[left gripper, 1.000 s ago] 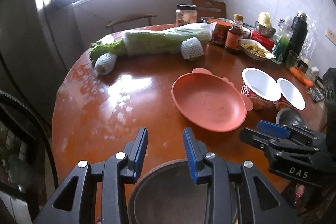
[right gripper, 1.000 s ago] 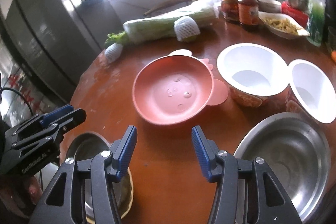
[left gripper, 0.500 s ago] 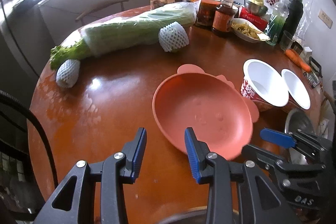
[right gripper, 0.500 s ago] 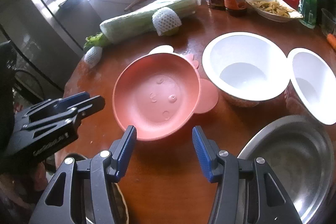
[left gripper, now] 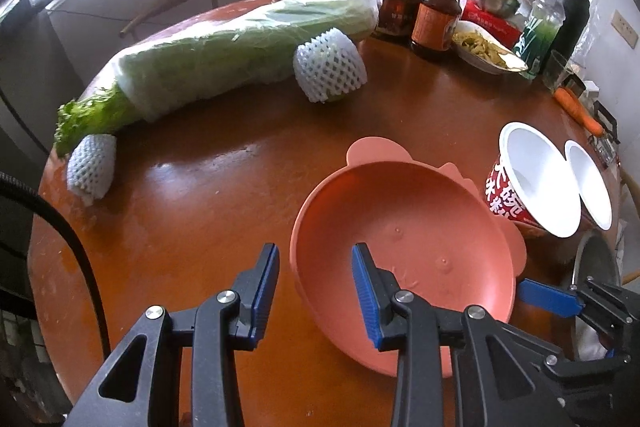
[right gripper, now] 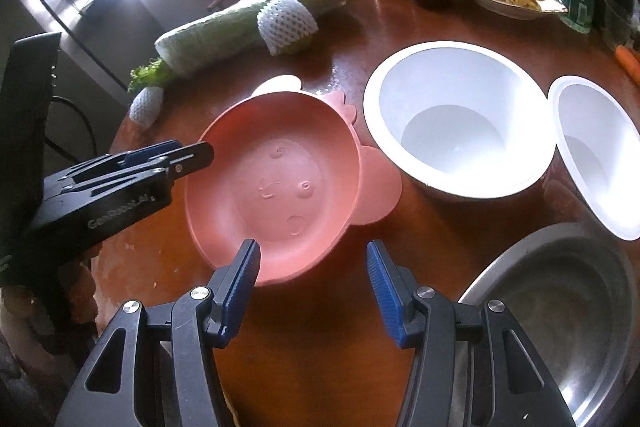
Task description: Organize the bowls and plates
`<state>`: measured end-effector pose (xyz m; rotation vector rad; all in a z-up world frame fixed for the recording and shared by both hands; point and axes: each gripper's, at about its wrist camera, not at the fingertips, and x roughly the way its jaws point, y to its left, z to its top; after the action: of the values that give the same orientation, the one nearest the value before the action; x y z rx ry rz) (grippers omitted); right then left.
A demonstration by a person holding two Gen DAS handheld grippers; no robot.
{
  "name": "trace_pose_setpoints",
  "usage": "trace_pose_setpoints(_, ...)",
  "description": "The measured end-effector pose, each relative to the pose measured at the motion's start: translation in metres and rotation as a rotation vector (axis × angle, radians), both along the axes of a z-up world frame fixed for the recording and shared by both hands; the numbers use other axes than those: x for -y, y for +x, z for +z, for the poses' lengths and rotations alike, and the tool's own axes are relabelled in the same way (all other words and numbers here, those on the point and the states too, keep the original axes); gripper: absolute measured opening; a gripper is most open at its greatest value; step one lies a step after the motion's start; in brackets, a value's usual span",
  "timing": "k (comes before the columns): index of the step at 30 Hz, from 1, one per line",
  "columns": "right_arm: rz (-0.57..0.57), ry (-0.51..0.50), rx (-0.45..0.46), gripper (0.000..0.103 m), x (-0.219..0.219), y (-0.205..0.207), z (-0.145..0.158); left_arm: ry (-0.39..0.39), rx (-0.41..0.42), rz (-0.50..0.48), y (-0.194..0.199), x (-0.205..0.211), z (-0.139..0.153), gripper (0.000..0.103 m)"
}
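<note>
From your left wrist, the left gripper (left gripper: 315, 285), jaws spread, has advanced until the pink bowl's (left gripper: 404, 247) near rim sits between its fingers. From your right wrist, the right gripper (right gripper: 312, 291), also spread and empty, has closed in below that bowl (right gripper: 276, 183), white bowls (right gripper: 460, 123) ahead-right; a grasp looks imminent.

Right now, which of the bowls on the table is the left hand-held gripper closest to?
The pink plastic bowl with ear-shaped tabs. The left hand-held gripper straddles its near rim; the two white paper bowls and the steel bowl sit farther right.

White lettering "GenRobot.AI" runs along the black left gripper (right gripper: 192, 157); the red-and-white paper noodle bowl (left gripper: 505, 197) bears large Chinese characters.
</note>
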<state>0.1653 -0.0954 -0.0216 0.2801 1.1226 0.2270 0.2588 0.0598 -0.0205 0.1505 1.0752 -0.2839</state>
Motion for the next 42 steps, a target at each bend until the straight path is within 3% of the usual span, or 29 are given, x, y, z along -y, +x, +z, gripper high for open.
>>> trace_pose_setpoints(8,-0.028,-0.051,-0.04,0.057,-0.005,0.018,-0.004,-0.015,-0.035,-0.006,0.013,-0.002,-0.012,0.037)
trace_pose_setpoints(14,-0.024,-0.103,-0.046,0.057,-0.01,0.027,-0.009,-0.022,-0.066,0.007,0.016,-0.009,-0.023,0.031)
trace_pose_setpoints(31,0.121,-0.133,0.048,0.057,-0.053,0.023,-0.005,-0.031,-0.061,0.059,-0.019,-0.052,-0.024,0.03)
trace_pose_setpoints(37,0.169,-0.118,0.069,0.046,-0.068,0.019,-0.009,-0.039,-0.044,0.086,-0.037,-0.068,-0.025,0.03)
trace_pose_setpoints(42,0.206,-0.103,0.093,0.043,-0.079,0.013,-0.013,-0.063,-0.033,0.115,-0.051,-0.083,-0.024,0.03)
